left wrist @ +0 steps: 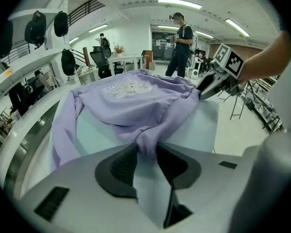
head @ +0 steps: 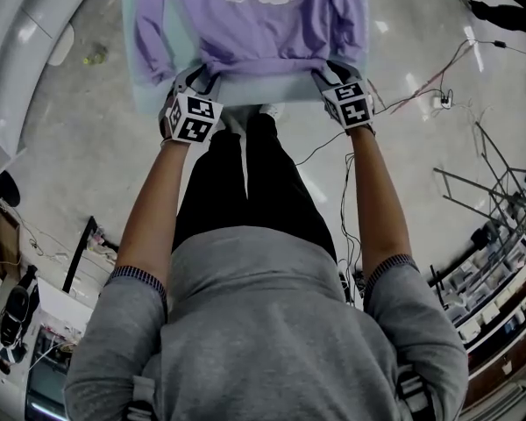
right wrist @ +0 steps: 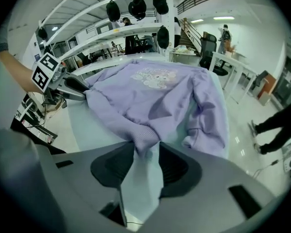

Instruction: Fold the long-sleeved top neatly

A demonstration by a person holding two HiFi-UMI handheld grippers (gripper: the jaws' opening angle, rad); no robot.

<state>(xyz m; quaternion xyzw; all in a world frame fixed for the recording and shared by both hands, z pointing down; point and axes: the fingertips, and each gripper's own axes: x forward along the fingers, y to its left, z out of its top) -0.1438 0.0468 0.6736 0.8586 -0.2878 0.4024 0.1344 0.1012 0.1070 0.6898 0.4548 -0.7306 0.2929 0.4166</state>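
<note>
Left gripper and right gripper each clamp the ribbed hem of our lilac long-sleeved fabric top; we reckon no fold's made yet

Black bags hang on white shelving, cables trail across the floor.

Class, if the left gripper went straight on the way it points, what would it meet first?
The purple top, whose hem sits pinched in the left gripper; beneath it, probably the pale table.
</note>
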